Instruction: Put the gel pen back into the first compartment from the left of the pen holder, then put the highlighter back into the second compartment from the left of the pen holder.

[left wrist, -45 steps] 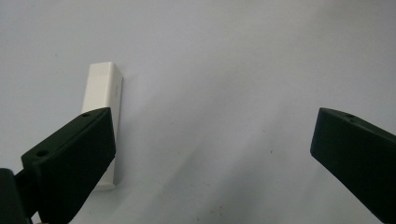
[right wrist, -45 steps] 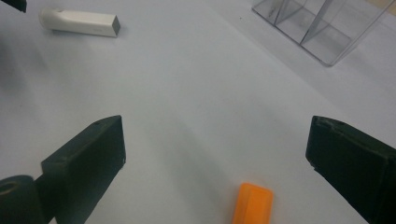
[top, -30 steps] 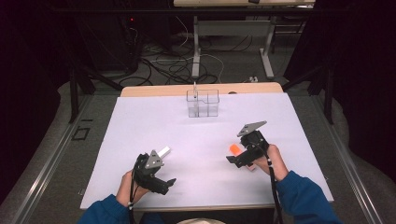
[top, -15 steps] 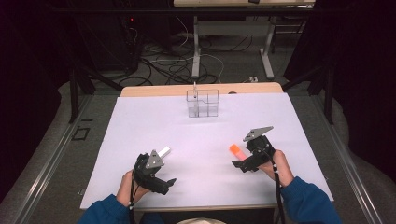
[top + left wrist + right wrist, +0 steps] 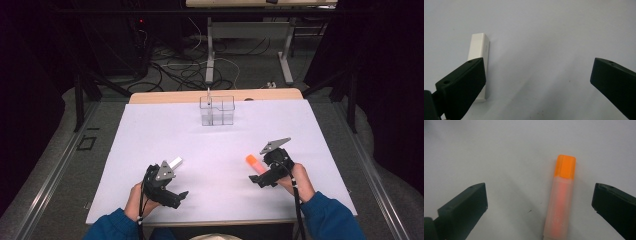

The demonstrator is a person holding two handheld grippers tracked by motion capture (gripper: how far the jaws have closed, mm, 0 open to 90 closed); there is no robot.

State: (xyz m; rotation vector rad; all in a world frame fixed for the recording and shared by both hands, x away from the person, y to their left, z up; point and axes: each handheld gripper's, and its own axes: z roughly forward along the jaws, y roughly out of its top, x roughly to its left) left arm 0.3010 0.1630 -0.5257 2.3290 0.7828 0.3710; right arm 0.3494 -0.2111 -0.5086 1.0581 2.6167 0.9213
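An orange highlighter (image 5: 561,200) with a frosted body lies flat on the white table cover, seen also from above (image 5: 255,163). My right gripper (image 5: 540,207) stands open over it, the highlighter lying between the jaws nearer the right one; from above this gripper (image 5: 262,176) sits just right of it. A white rectangular block (image 5: 479,57) lies by the left jaw of my open left gripper (image 5: 536,85). In the high view the block (image 5: 175,162) pokes out past the left gripper (image 5: 167,187).
A clear two-compartment box (image 5: 217,110) stands at the far middle of the white cover (image 5: 210,150), with a thin upright piece at its left side. The table's wooden back edge (image 5: 165,96) shows beyond. Cables and table legs lie on the floor behind.
My right gripper has drawn back toward the near edge and slightly right, baring the orange highlighter on the table. The left gripper has stayed in place.
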